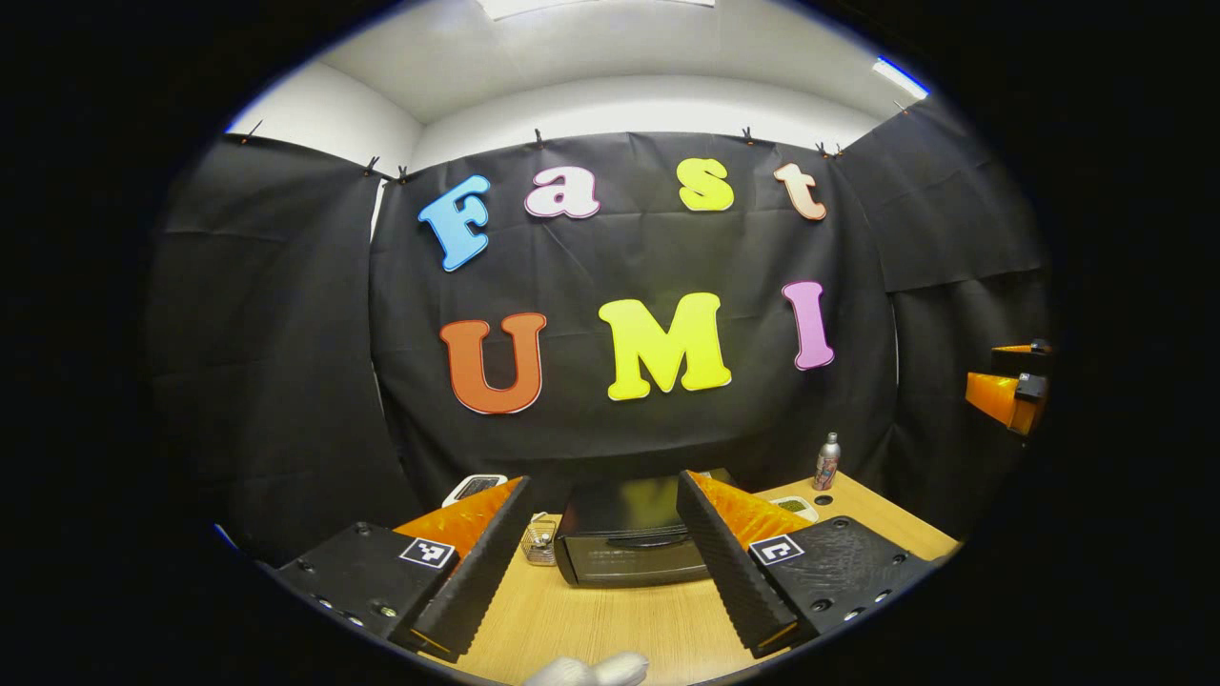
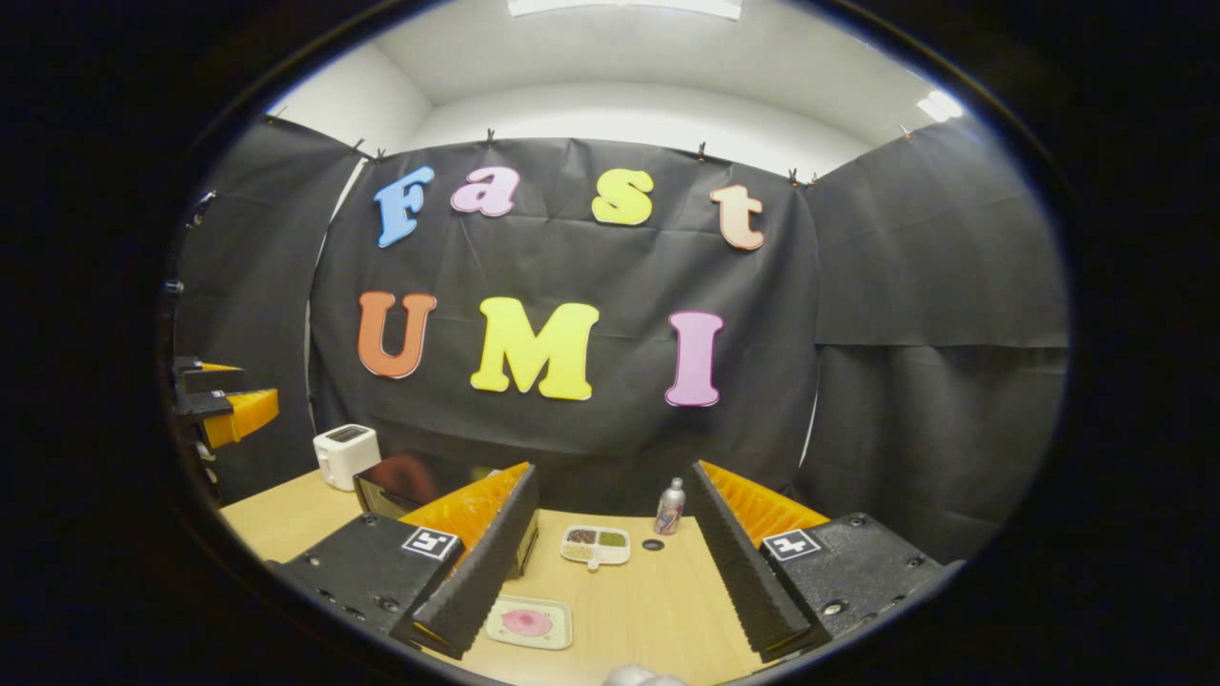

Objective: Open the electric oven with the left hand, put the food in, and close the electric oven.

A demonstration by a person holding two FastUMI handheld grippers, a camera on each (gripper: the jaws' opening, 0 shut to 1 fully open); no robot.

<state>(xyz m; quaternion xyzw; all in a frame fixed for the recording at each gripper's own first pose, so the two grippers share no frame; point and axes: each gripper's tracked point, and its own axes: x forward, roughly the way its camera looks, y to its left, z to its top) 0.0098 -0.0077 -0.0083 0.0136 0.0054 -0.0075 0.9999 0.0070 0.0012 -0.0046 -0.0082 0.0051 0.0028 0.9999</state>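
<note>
Left gripper view: left gripper [image 1: 605,562] spread wide, nothing held, above the pale wooden table [image 1: 610,629]; black box-shaped electric oven [image 1: 631,534] directly ahead, door closed.
Right gripper view: right gripper [image 2: 610,562] spread, nothing held; pink food on a square tray [image 2: 529,622] just ahead on the table; oven at left behind its left finger.

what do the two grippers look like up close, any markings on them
Each gripper, left and right, has two long wedge-shaped fingers with ribbed inner faces, mounted on black blocks with screw holes. Every block carries a small square black-and-white marker tag. No cables show.
</note>
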